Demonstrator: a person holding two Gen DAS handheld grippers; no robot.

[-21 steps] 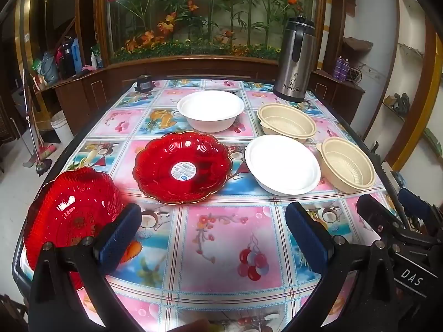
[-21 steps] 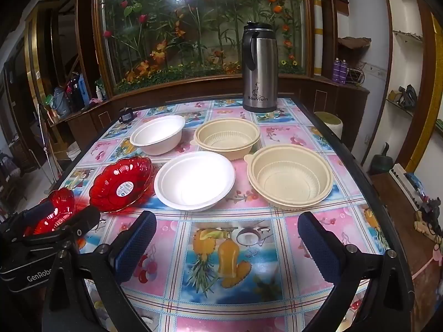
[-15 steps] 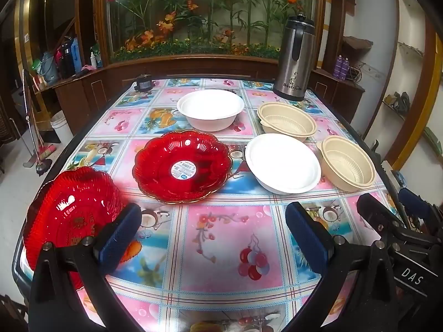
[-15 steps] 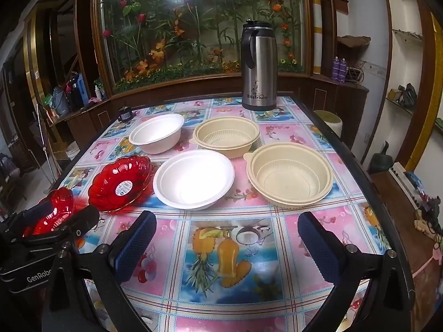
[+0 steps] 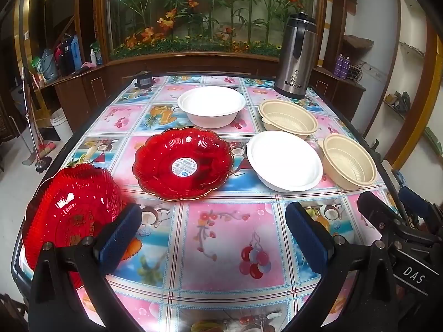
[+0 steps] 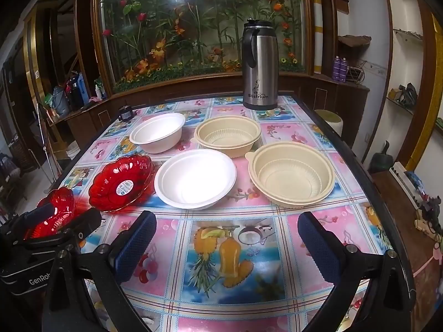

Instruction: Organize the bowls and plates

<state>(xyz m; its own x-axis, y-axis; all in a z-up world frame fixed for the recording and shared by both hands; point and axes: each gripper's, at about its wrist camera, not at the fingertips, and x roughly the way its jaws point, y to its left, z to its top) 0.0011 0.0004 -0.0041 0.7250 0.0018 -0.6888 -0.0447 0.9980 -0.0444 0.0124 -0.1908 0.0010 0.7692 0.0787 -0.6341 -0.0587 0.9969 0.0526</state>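
Observation:
On the patterned table, a red scalloped plate (image 5: 182, 163) lies at centre left and a second red plate (image 5: 69, 210) sits at the near left corner. Two white bowls, one far (image 5: 211, 106) and one near (image 5: 283, 161), stand apart, as do two beige bowls, one far (image 5: 288, 119) and one near (image 5: 349, 161). My left gripper (image 5: 213, 238) is open and empty above the table's front, its left finger beside the near red plate. My right gripper (image 6: 227, 249) is open and empty in front of the near white bowl (image 6: 195, 178) and the near beige bowl (image 6: 290, 177).
A steel thermos jug (image 5: 296, 58) stands at the far right of the table, and a small dark jar (image 5: 144, 78) at the far left. A wooden planter ledge (image 5: 193, 58) runs behind. The table's right edge (image 6: 368, 182) drops to the floor.

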